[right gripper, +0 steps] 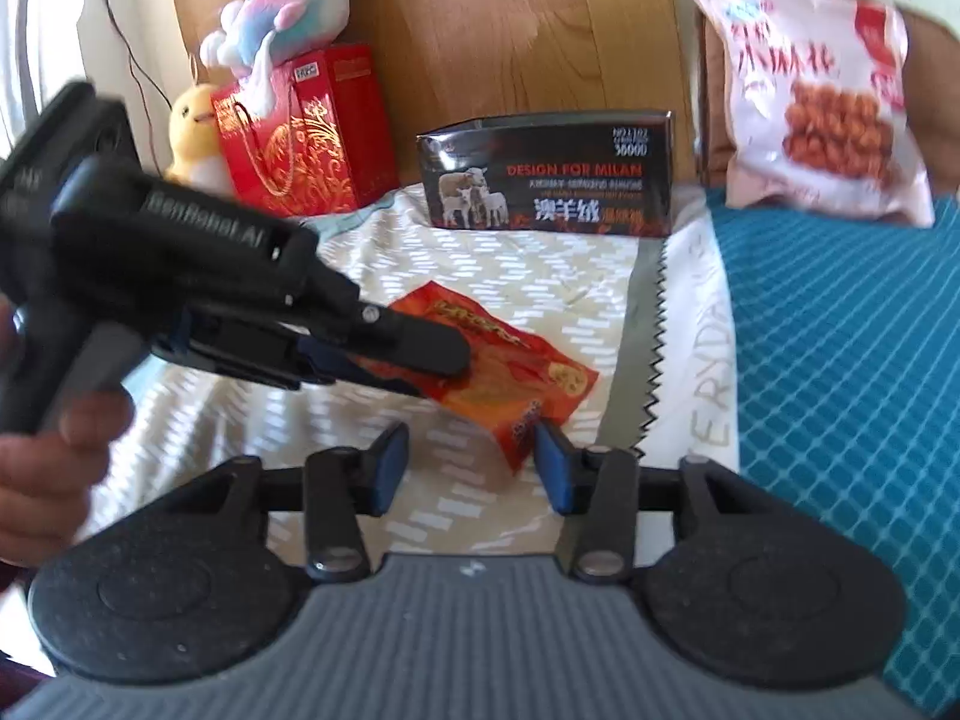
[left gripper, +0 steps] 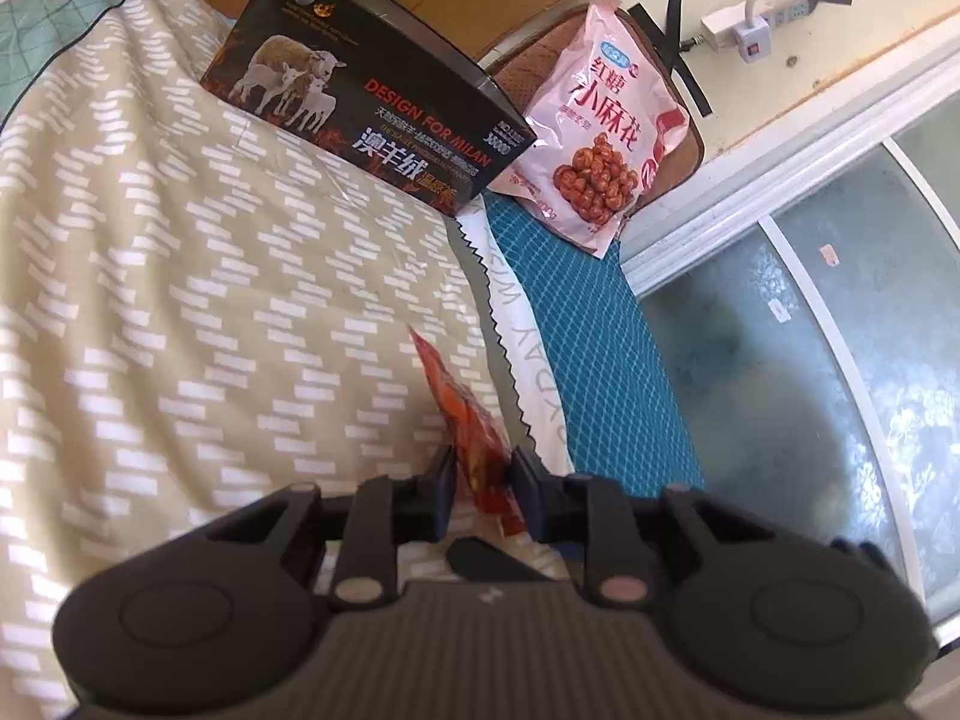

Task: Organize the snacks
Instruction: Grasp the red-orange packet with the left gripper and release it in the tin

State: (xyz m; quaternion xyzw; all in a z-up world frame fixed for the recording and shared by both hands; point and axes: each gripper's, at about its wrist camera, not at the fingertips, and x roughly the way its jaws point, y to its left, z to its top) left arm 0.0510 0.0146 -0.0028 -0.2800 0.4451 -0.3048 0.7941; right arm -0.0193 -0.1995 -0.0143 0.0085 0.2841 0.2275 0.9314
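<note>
A red-orange snack packet (left gripper: 465,414) is seen edge-on between the fingers of my left gripper (left gripper: 483,468), which is shut on it. In the right wrist view the same packet (right gripper: 522,366) hangs just above the bedspread, with the left gripper (right gripper: 441,357) clamping its left end from the side. My right gripper (right gripper: 471,462) stands open just in front of it. The packet's lower corner dips between the blue pads, close to the right pad (right gripper: 555,468). A large pink snack bag (left gripper: 606,132) (right gripper: 822,96) leans upright at the head of the bed.
A black box with sheep on it (left gripper: 372,90) (right gripper: 546,180) stands on the beige patterned bedspread (left gripper: 180,300). A red gift bag (right gripper: 300,132) and plush toys (right gripper: 288,6) sit at the back left. A teal blanket (right gripper: 840,360) lies to the right, beside a frosted window (left gripper: 810,360). A person's hand (right gripper: 36,480) holds the left gripper.
</note>
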